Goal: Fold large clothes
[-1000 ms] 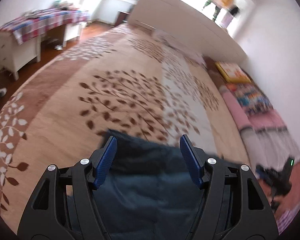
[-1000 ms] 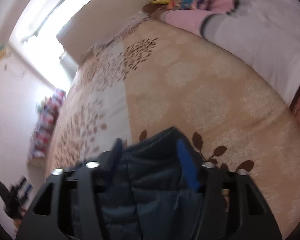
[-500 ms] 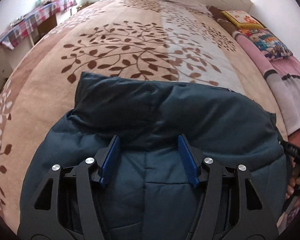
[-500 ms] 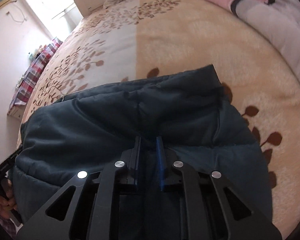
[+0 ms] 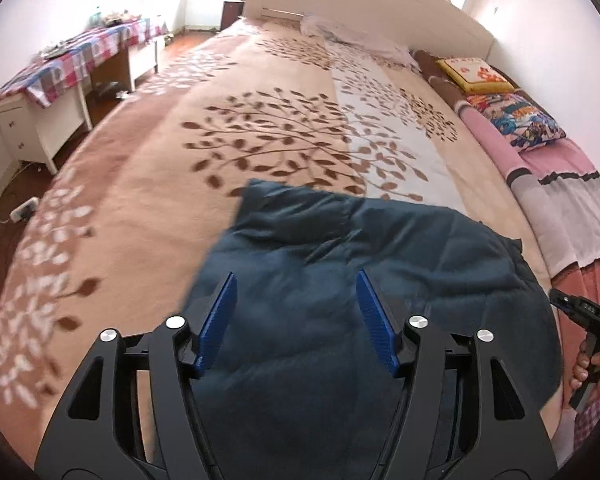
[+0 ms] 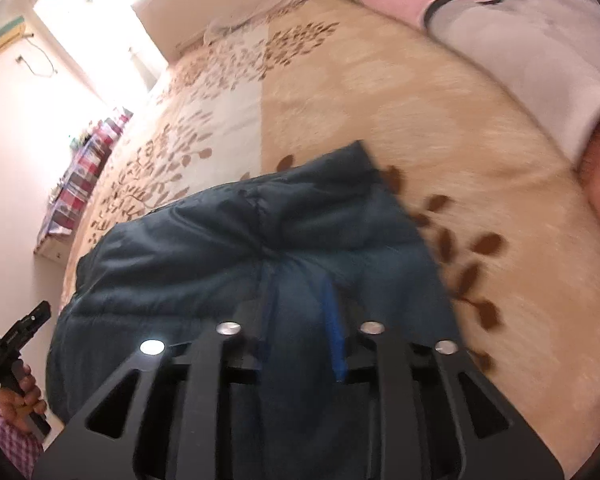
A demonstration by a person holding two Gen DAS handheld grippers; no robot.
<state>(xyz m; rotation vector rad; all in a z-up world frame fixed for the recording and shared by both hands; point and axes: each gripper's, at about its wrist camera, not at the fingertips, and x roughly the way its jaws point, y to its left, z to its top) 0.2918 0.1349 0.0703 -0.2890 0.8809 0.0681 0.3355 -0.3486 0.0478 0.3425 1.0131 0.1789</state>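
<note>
Both hand-held grippers are hovering low over the bed as we are working on the puffy dark teal jacket, which is lying bunched near the foot end of the leaf-patterned bedspread, its collar end reaching toward the headboard. We are judging that we are partway through a fold: the jacket is already gathered into a compact mound, but its edges are lying uneven and one corner is sticking out, so the fold is not yet squared off. Our left hand-held gripper is sitting above the near part of the jacket with its blue pads spread wide and nothing between them. Our right hand-held gripper is blurred; its blue pads are standing fairly close together with quilted jacket fabric between them, so we are reading it as pinching a ridge of the jacket, though a loosening grip cannot be ruled out. Next, we are expecting to need the left pads closing on a free edge so both sides can be carried over together, keeping the slippery, springy padding from unrolling. Going smaller, a checked-cloth table is standing at the far left and bright cushions are lying along the right side. We are seeing faint light marks on the other handle at the frame edge, too small to read; no other writing or brand is showing.
</note>
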